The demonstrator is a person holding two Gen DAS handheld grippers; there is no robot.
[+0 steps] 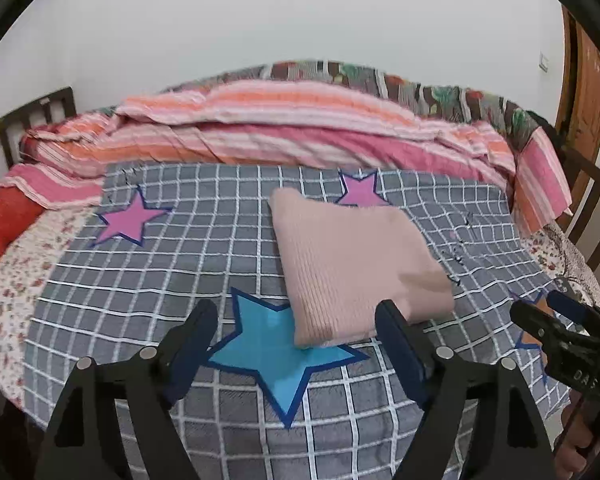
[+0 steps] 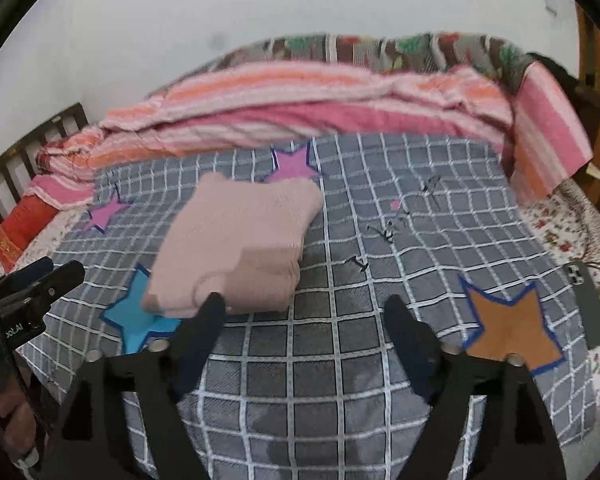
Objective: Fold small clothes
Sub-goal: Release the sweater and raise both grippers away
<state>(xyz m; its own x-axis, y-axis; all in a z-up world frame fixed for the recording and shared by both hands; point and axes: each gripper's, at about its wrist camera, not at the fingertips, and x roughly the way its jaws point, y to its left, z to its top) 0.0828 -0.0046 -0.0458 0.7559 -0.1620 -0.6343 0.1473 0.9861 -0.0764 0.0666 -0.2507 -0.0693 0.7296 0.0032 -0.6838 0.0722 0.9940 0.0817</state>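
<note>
A folded pink knitted garment (image 1: 352, 264) (image 2: 236, 248) lies flat on the grey checked blanket (image 1: 160, 280) (image 2: 380, 240), its near corner over a blue star patch (image 1: 276, 360) (image 2: 136, 316). My left gripper (image 1: 296, 312) hovers just in front of that near corner, jaws wide apart and holding nothing. My right gripper (image 2: 305, 302) hangs to the right of the garment's near edge, also wide open and empty. Each gripper shows in the other's view: the right gripper (image 1: 538, 304) at the far right edge, the left gripper (image 2: 60, 270) at the far left edge.
Rumpled pink and orange striped bedding (image 1: 280, 128) (image 2: 300, 96) is piled along the back of the bed. An orange star patch (image 2: 508, 328) and a dark flat object (image 2: 588, 308) lie at the right. Dark wooden rails (image 1: 4, 140) stand at the left, a wooden door (image 1: 584, 100) at the right.
</note>
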